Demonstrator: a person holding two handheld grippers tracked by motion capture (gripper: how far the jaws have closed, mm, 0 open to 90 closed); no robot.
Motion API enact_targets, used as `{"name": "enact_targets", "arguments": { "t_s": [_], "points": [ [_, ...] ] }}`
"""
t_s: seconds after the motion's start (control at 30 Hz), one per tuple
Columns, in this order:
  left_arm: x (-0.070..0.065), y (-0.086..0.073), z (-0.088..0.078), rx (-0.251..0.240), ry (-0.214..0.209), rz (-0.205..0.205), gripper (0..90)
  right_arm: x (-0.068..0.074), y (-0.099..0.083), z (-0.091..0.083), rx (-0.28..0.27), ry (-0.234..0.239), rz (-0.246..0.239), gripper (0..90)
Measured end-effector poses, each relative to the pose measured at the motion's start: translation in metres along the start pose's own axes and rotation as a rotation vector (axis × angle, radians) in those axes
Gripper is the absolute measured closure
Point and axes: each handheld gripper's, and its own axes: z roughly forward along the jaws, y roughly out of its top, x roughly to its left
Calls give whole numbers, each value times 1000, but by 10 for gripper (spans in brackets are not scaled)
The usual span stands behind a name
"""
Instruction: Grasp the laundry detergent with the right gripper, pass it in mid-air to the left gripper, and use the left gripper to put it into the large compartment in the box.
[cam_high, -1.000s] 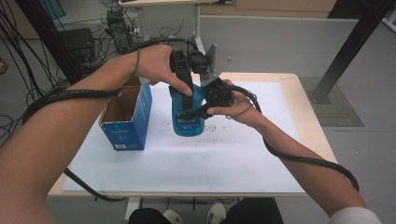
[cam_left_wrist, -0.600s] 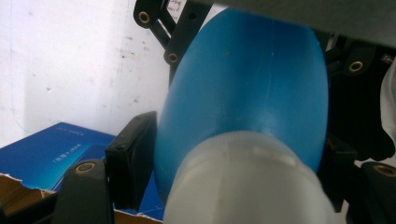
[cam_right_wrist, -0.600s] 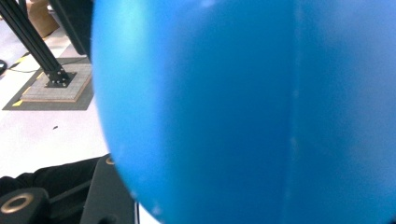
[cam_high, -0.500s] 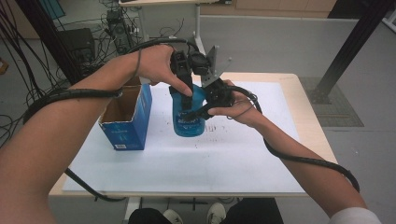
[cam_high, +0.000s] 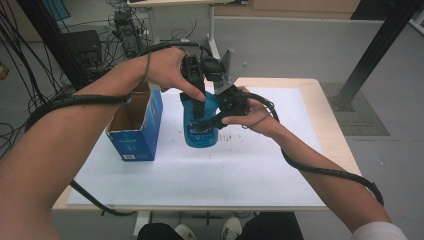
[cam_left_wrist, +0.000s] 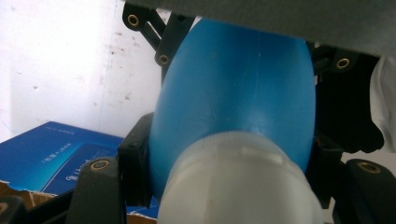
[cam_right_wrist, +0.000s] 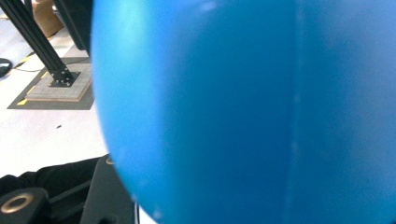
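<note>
Open blue box (cam_high: 134, 126) at far left on the white-covered table (cam_high: 280, 175), cardboard inside showing, standing just beside the bottle and clear of both pairs of jaws.

Next along, left gripper (cam_high: 196, 102), coming down from above onto the top of the blue bottle (cam_high: 201, 124). Jaws just drawn in, now clamped on the bottle's upper end: in the left gripper view, white cap (cam_left_wrist: 240, 184) sitting low and close between the two black jaws, blue body (cam_left_wrist: 238, 88) swelling away beyond them, a corner of the box (cam_left_wrist: 60, 156) off to the left of the jaws.

Then the bottle itself, upright on the table, held from two sides, top in the left jaws, body in the right.

Right gripper (cam_high: 220, 119) reaching in from the bottle's right side, jaws closed tight on the blue body. In the right gripper view, bottle wall (cam_right_wrist: 252, 112) pressed up close, one black jaw at lower left against it, the other hidden behind the bottle.
</note>
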Motion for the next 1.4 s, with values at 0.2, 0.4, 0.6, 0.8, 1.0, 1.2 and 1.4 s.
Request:
{"name": "enact_targets", "arguments": {
  "t_s": [0.2, 0.4, 0.6, 0.8, 1.0, 1.2, 1.4],
  "points": [
    [1, 0, 0, 7, 2, 10, 364, 0, 0, 0, 2, 2, -3, 441],
    [0, 1, -1, -5, 10, -2, 364, -1, -1, -1, -8, 1, -2, 440],
    [0, 2, -1, 2, 16, 0, 363, -2, -1, -1, -7, -1, -4, 439],
    [0, 2, 0, -3, 20, 3, 364, -2, -1, -1, -9, -5, -6, 438],
    [0, 3, 0, -4, 20, 1, 365, -3, -3, -1, -18, 1, -1, 437],
    [0, 4, 1, -9, 14, -10, 366, -3, -4, -2, -9, 5, 14, 436],
    [0, 4, 2, -8, 10, -12, 367, -3, -4, -2, -7, 11, 15, 435]
  ]
}}
